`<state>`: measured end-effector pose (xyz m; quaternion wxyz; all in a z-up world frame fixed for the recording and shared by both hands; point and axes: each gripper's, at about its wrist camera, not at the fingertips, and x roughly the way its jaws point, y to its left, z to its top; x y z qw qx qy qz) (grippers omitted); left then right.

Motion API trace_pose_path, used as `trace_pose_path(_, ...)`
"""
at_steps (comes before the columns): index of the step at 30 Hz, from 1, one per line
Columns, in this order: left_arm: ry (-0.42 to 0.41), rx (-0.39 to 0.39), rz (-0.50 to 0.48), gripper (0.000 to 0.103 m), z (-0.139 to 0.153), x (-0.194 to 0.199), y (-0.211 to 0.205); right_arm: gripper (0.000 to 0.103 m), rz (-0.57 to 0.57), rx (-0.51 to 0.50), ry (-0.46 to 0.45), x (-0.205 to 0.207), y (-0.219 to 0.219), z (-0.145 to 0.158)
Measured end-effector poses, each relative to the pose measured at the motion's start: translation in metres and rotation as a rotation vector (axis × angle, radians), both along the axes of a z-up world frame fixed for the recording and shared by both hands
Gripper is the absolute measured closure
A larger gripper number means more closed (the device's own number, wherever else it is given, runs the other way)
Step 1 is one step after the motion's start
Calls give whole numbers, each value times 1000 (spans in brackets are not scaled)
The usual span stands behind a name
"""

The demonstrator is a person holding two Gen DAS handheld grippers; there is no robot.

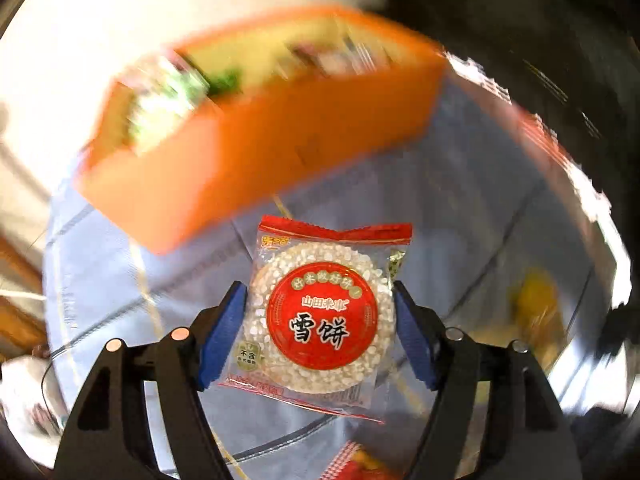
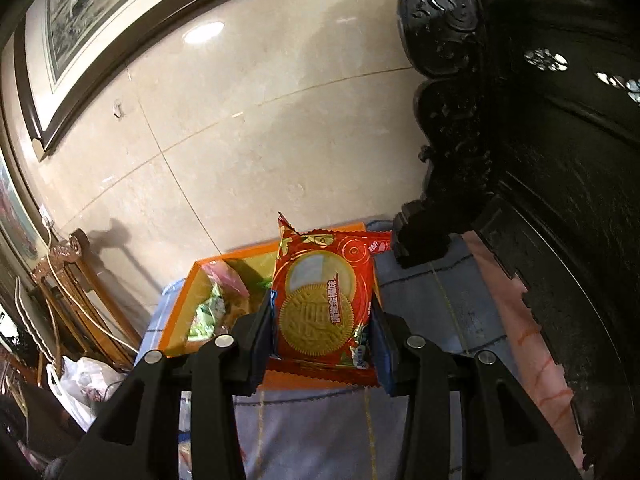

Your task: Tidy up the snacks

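In the left wrist view a clear rice cracker packet (image 1: 320, 320) with a round red label sits between the blue pads, and my left gripper (image 1: 320, 292) is shut on its sides, holding it above the blue cloth (image 1: 460, 208). Beyond it lies the blurred orange box (image 1: 256, 160) with several snacks inside. In the right wrist view my right gripper (image 2: 322, 304) is shut on a red biscuit packet (image 2: 320, 280) printed with a golden round biscuit. It holds the packet upright in front of the orange box (image 2: 180, 308), where green and pink packets (image 2: 212, 308) show.
A yellow snack (image 1: 536, 300) and a red-checked packet (image 1: 356, 460) lie on the cloth near the left gripper. Dark carved furniture (image 2: 540, 160) rises on the right, close to the box. A wooden stand (image 2: 80, 280) and a white plastic bag (image 2: 88, 380) are at the left.
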<state>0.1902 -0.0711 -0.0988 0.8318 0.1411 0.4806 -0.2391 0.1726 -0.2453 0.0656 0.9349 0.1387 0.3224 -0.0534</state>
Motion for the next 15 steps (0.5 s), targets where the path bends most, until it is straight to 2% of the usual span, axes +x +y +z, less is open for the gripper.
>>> trace_pose_path(3, -108, -43, 133, 33, 46, 33, 5, 61, 17, -28, 3, 21, 8, 7)
trace_pose_path(6, -114, -104, 237, 33, 78, 79, 6, 61, 39, -47, -8, 48, 16, 12)
trace_pose_path(7, -140, -115, 279, 33, 87, 93, 7, 61, 41, -56, -7, 59, 17, 9)
trace_pose_path(9, -163, -100, 305, 33, 92, 117, 3, 61, 21, -72, 28, 84, 12, 1)
trace_pose_path(11, -168, -74, 327, 33, 95, 135, -3, 60, 19, -47, 73, 102, 7, -10)
trace_pose_path(12, -174, -96, 312, 33, 99, 141, -3, 59, 57, -42, 89, 111, 7, -17)
trace_pose_path(13, -197, -132, 287, 32, 101, 145, -4, 50, 86, -72, 123, 120, 10, -25)
trace_pose_path(14, -224, -161, 254, 15, 101, 144, -4, 11, 82, -109, 140, 124, 12, -30)
trace_pose_path(15, -238, -168, 232, 4, 99, 141, -4, 4, 80, -163, 151, 128, 15, -38)
